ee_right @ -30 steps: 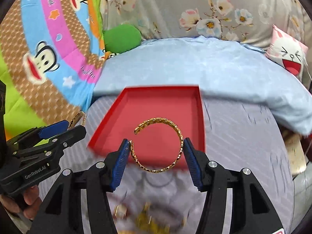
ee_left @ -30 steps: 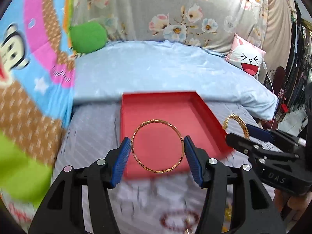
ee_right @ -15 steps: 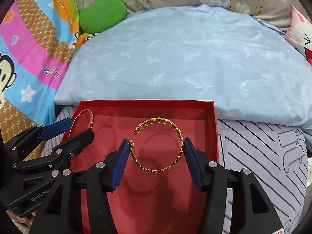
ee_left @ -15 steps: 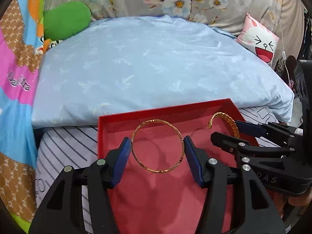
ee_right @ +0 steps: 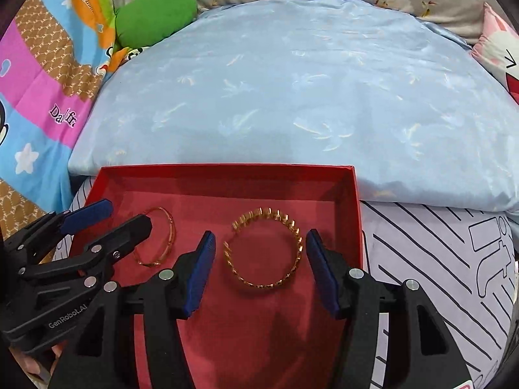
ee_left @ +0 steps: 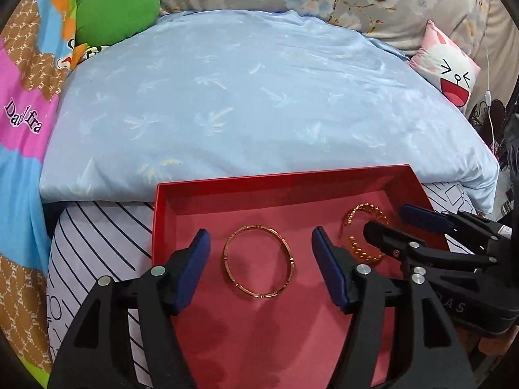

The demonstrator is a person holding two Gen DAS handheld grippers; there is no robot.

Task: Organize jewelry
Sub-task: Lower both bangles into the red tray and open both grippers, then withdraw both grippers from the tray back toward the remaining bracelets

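L gripper (ee_left: 261,261) over red box (ee_left: 246,184), jaws opening, pads off smooth gold bangle (ee_left: 258,262) lying flat in box, R gripper (ee_right: 259,259) let go too, twisted gold cuff (ee_right: 264,248) in box beside bangle, blue pillow (ee_left: 253,97) behind box

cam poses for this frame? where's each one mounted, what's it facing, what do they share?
Left wrist: on the left gripper, angled down into the red tray at the smooth gold bangle; own jaws opening, right gripper alongside.
Right wrist: on the right gripper, angled down at the twisted gold cuff; left gripper and fingertips show.
Shared: tray, both bracelets, blue pillow.
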